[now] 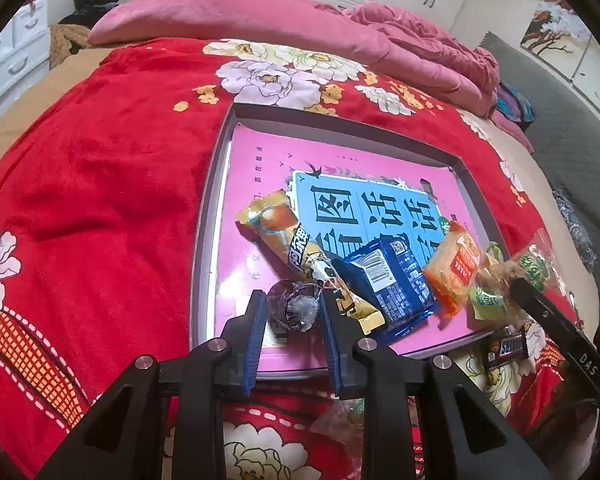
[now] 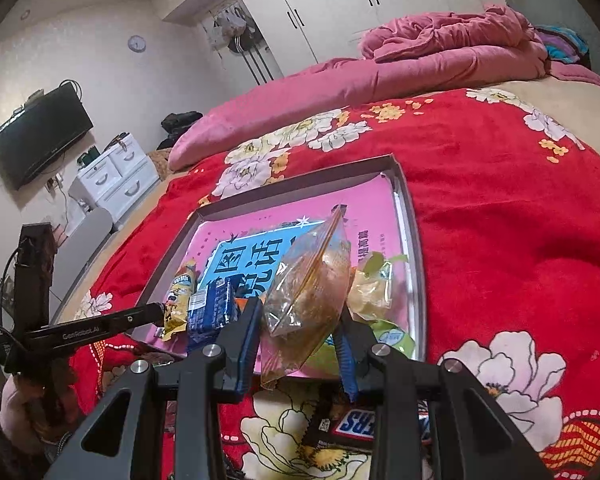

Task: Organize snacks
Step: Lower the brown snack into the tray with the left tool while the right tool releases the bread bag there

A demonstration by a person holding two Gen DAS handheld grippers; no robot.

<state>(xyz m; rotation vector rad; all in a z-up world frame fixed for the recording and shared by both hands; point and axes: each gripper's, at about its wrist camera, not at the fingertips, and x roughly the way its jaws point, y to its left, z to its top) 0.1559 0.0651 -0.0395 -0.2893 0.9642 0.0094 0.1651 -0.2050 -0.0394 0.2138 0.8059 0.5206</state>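
Upright, the clear snack bag (image 2: 308,304) hangs pinched in the right hand-held gripper (image 2: 300,340), long axis vertical over the tray (image 2: 414,240).

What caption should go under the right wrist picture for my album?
Right gripper holds a clear plastic bag of brown snacks over the pink-lined tray on the red floral blanket.

Plush blanket (image 1: 100,168) (fleecy), glossy plastic snack wrappers (image 1: 392,284).
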